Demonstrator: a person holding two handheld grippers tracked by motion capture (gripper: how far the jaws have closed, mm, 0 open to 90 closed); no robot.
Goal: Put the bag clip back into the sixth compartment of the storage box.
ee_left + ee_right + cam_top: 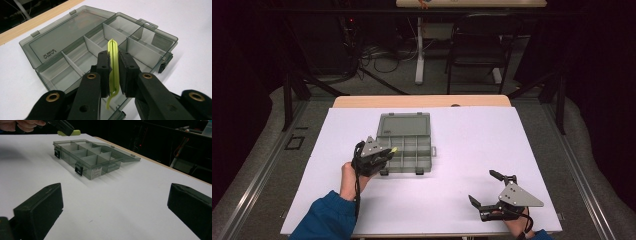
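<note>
A smoky grey, see-through plastic organiser box (406,144) lies open on the white table top (462,150), its flat lid (404,124) folded back on the far side and its tray split by pale dividers into small compartments. The person's left gripper (384,154) hangs over the near left corner of that tray, and its two black jaws are pinched tight on a thin yellow-green plastic loop (113,62), something like a clip or a bent strip, which stands up between the pads with its rounded top pointing toward the box and a short tail dangling below. In the left gripper view the loop sits above the front row of compartments, though I cannot tell whether it touches the tray. From the right gripper view the same yellow-green piece (72,132) shows at the tip of that far gripper, just above the box's back corner. The right gripper (488,191) rests well apart, near the table's front right edge, jaws spread wide with nothing between them but bare white surface.
</note>
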